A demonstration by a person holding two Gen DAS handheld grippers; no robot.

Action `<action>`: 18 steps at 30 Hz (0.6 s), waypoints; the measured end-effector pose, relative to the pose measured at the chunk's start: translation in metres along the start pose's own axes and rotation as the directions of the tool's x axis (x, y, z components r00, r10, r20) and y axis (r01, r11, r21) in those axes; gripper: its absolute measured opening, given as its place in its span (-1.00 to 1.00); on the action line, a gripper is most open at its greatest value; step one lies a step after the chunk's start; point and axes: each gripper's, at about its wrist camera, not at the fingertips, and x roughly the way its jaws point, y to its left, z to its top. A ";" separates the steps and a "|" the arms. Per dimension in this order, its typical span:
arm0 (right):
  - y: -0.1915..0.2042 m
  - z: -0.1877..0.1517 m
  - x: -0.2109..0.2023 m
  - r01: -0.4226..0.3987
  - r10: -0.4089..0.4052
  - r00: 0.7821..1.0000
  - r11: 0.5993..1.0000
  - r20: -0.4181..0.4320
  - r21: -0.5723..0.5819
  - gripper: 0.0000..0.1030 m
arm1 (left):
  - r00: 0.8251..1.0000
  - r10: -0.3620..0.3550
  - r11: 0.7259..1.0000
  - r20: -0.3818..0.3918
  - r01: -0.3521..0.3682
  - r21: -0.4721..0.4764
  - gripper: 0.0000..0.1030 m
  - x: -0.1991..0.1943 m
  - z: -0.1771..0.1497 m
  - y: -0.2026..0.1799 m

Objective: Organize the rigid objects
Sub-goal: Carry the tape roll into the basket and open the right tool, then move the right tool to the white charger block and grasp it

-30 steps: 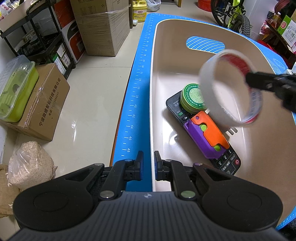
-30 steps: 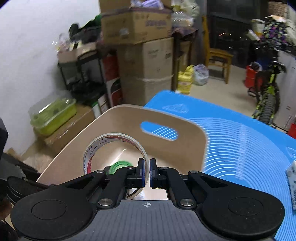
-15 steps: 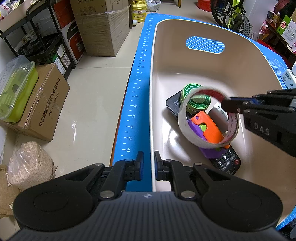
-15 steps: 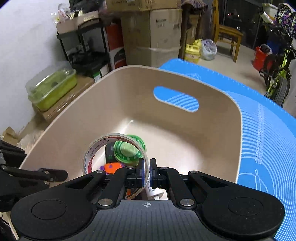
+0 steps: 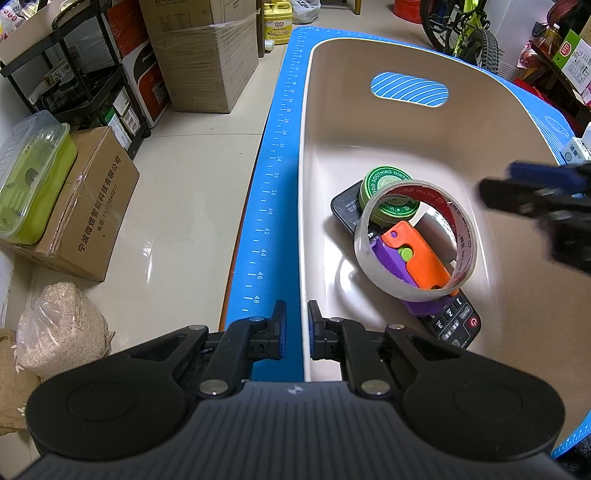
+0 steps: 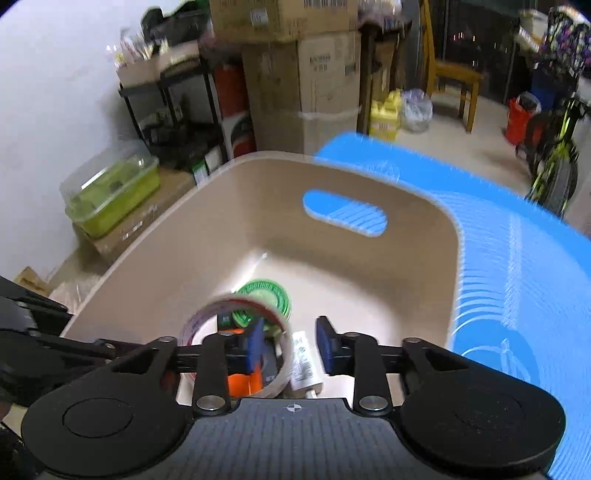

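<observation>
A beige bin stands on a blue mat. In it a roll of clear tape lies on an orange and purple toy, a green tin and a black remote. My left gripper is shut on the bin's near rim. My right gripper is open above the bin, apart from the tape; it also shows blurred in the left wrist view.
Cardboard boxes, a green lidded container and a bag of grain sit on the floor to the left. A bicycle stands behind the bin. A white charger lies in the bin.
My right gripper lowered the tape into the bin, opened and let it go. The tape now rests on the toy and tin. The right gripper has pulled back to the right.
</observation>
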 end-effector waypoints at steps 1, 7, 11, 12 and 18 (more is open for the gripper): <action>-0.003 0.000 -0.009 0.010 -0.010 1.000 1.000 0.020 0.000 0.06 | 1.000 0.000 1.000 0.000 0.000 0.000 -0.73 0.000 0.000 0.000; -0.030 -0.003 -0.048 0.065 -0.068 0.994 0.997 0.087 0.033 0.33 | 1.000 0.000 1.000 -0.001 0.000 -0.001 -0.72 0.000 0.001 0.001; -0.057 -0.011 -0.065 0.116 -0.122 0.988 0.991 0.094 0.072 0.46 | 1.000 0.002 1.000 -0.001 -0.002 0.000 -0.72 0.000 0.001 0.000; -0.064 -0.014 -0.068 0.131 -0.139 0.986 0.988 0.093 0.087 0.51 | 1.000 0.001 1.000 -0.001 -0.001 0.000 -0.72 0.000 0.001 0.000; -0.101 -0.044 -0.074 0.209 -0.219 0.975 0.964 0.042 0.165 0.80 | 1.000 -0.001 1.000 -0.001 0.001 -0.002 -0.72 0.000 0.002 0.000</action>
